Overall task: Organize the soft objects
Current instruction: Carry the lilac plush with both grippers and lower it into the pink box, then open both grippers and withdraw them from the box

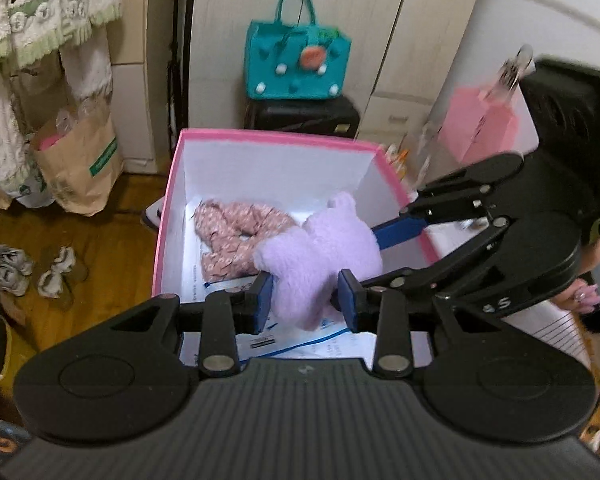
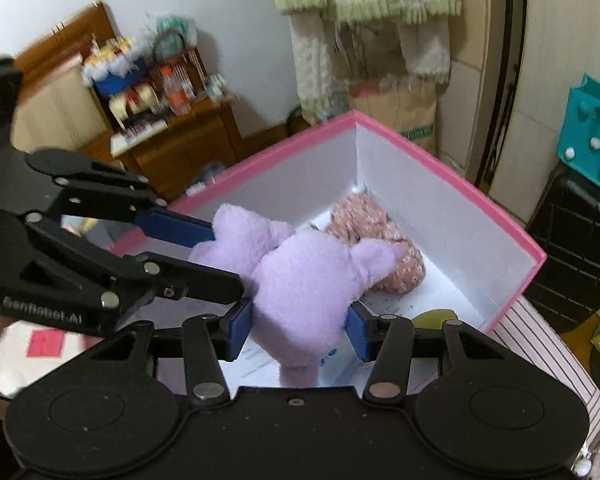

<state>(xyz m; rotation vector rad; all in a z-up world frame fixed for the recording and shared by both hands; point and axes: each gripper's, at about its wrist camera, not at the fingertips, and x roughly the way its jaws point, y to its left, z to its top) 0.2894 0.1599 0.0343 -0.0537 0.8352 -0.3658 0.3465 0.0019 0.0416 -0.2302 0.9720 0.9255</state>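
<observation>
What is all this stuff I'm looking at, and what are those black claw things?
Fluffy lilac plush toy: one, over the box, clamped by both grippers.
Pink floral fabric toy: one, lying inside the box.
Pink-rimmed white cardboard box: one, centre.
Teal felt handbag: one, on a black case behind.
Brown paper bag: one, on the floor.
Left hand-held gripper: black with blue pads.
Right hand-held gripper: same.

Open-topped pink box (image 1: 170, 200): entry from above is free. A floral cushion (image 1: 236, 236) fills the far floor, a purple plush (image 1: 320, 256) hangs mid-box; only the paper-lined near floor (image 1: 300, 346) stays bare.
</observation>
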